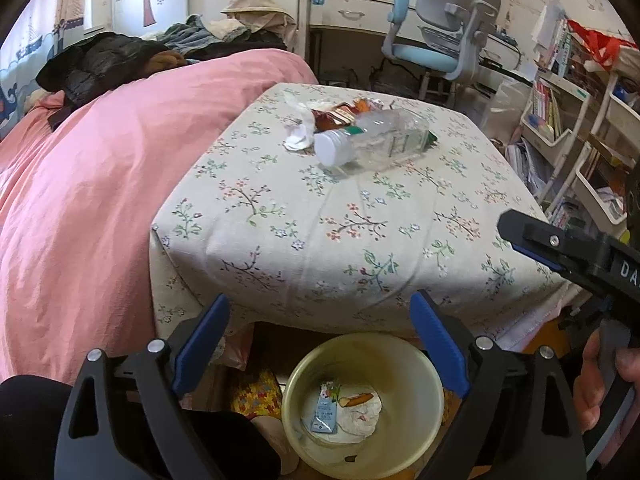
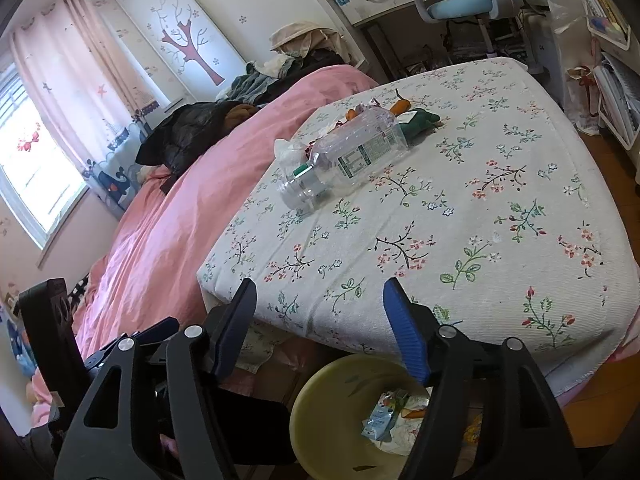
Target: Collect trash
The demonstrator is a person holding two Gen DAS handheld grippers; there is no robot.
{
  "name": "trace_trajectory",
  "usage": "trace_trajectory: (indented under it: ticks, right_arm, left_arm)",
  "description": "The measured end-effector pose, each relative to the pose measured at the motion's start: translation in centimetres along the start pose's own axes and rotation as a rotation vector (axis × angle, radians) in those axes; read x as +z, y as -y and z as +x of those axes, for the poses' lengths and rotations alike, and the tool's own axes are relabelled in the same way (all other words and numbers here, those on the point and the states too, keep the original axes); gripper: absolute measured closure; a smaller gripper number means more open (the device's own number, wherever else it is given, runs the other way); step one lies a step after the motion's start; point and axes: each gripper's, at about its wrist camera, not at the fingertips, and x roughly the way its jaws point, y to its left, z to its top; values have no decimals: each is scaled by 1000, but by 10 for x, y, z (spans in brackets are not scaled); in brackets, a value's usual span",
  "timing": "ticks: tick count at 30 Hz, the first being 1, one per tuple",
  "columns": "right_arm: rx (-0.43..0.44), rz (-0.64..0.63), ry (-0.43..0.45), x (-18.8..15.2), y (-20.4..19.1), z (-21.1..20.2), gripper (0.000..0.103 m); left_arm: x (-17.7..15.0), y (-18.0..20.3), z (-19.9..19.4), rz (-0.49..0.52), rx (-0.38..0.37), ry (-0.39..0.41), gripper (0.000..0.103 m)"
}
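A clear plastic bottle (image 1: 372, 140) with a white cap lies on its side on the floral-cloth table (image 1: 340, 232). Crumpled white tissue (image 1: 300, 136) and snack wrappers (image 1: 336, 114) lie beside it. A yellow bin (image 1: 362, 404) stands below the table's near edge with wrappers inside. My left gripper (image 1: 320, 344) is open and empty above the bin. My right gripper (image 2: 320, 328) is open and empty at the table's near edge, with the bottle (image 2: 348, 156), a green wrapper (image 2: 420, 120) and the bin (image 2: 332, 412) in its view. It also shows in the left wrist view (image 1: 560, 248).
A bed with a pink duvet (image 1: 100, 184) borders the table's left side, with dark clothes (image 1: 104, 60) piled on it. A blue desk chair (image 1: 440, 32) and desk stand behind the table. White shelving with books (image 1: 568, 120) stands to the right.
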Motion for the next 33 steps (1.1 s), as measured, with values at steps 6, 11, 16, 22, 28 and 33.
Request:
trace_trajectory:
  ticks: [6,11,16,22,28,33]
  right_arm:
    - [-3,0,3,1,0,0,37]
    - [-7,-5,4,0,0,0,37]
    - [-8,-5,2,-1,0,0,37]
    - [-9,-6,1,-1,0,0,37]
    - [-8,-6,0,-1,0,0,37]
    - [-11,-8,-2,-2,0,2,37]
  left_arm:
    - [2,-9,-2,-46,19,22,12]
    - [4,-15,-2,-78,24,25,12]
    - [3,-17,-2,-84,22,23,12]
    - [3,-18,-2,-86,23,24,12]
    - [3,-20,-1,-95,24,20,12]
    - [3,-20,0,-95,25,20,12]
